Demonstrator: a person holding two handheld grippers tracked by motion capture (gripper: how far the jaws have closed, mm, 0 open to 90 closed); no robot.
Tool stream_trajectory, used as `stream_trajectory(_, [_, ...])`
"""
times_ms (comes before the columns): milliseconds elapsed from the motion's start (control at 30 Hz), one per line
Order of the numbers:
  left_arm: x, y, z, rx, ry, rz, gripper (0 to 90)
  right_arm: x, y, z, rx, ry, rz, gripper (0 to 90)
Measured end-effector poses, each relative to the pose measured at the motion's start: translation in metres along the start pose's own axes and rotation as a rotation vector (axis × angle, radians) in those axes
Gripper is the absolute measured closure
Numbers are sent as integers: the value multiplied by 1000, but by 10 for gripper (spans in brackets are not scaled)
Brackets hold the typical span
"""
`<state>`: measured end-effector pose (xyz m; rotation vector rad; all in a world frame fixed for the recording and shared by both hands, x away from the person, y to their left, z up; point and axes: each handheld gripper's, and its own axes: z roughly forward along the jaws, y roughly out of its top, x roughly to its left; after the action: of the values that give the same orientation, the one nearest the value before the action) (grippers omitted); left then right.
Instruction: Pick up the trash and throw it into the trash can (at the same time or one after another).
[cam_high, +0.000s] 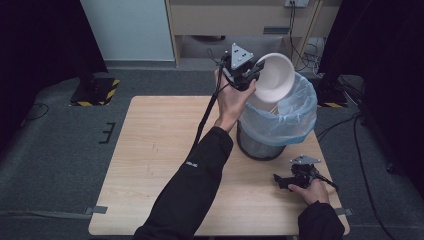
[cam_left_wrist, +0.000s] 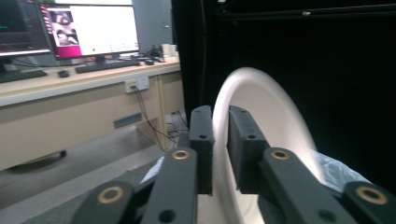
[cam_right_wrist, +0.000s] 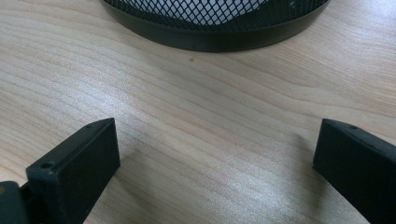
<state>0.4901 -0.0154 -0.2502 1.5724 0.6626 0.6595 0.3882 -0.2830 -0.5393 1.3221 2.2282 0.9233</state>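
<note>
A white bowl (cam_high: 275, 75) hangs tilted on its side above the mouth of the black mesh bin (cam_high: 265, 145), which has a pale blue liner (cam_high: 290, 117). My left gripper (cam_high: 256, 71) is raised beside the bowl, held in a hand. In the left gripper view the bowl's rim (cam_left_wrist: 261, 93) runs between my jaws and looks blurred; the left gripper (cam_left_wrist: 220, 116) has its pads a hair off the rim, so it is open. My right gripper (cam_high: 281, 181) rests on the table, open and with nothing in it, and the bin's base (cam_right_wrist: 210, 32) stands just ahead of the right gripper (cam_right_wrist: 215, 163).
The wooden table (cam_high: 150, 165) ends close behind the bin. A thin pale stick (cam_high: 274, 106) lies inside the liner. A desk with monitors (cam_left_wrist: 88, 32) stands beyond the left gripper, and cables trail on the grey floor (cam_high: 60, 150).
</note>
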Motion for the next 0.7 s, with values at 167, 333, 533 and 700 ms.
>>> stream_trajectory(167, [1, 0, -10, -39, -49, -23, 660, 0, 0, 0, 2, 2, 1, 7])
stream_trajectory(333, [4, -6, -39, -42, -83, -12, 562, 0, 0, 0, 2, 3, 1, 7])
stream_trajectory(533, [17, -27, -87, -19, -89, -19, 467, 1, 0, 0, 0, 3, 5, 7])
stream_trajectory(700, [29, -55, -117, 47, -66, -8, 414, 1, 0, 0, 3, 6, 10, 7])
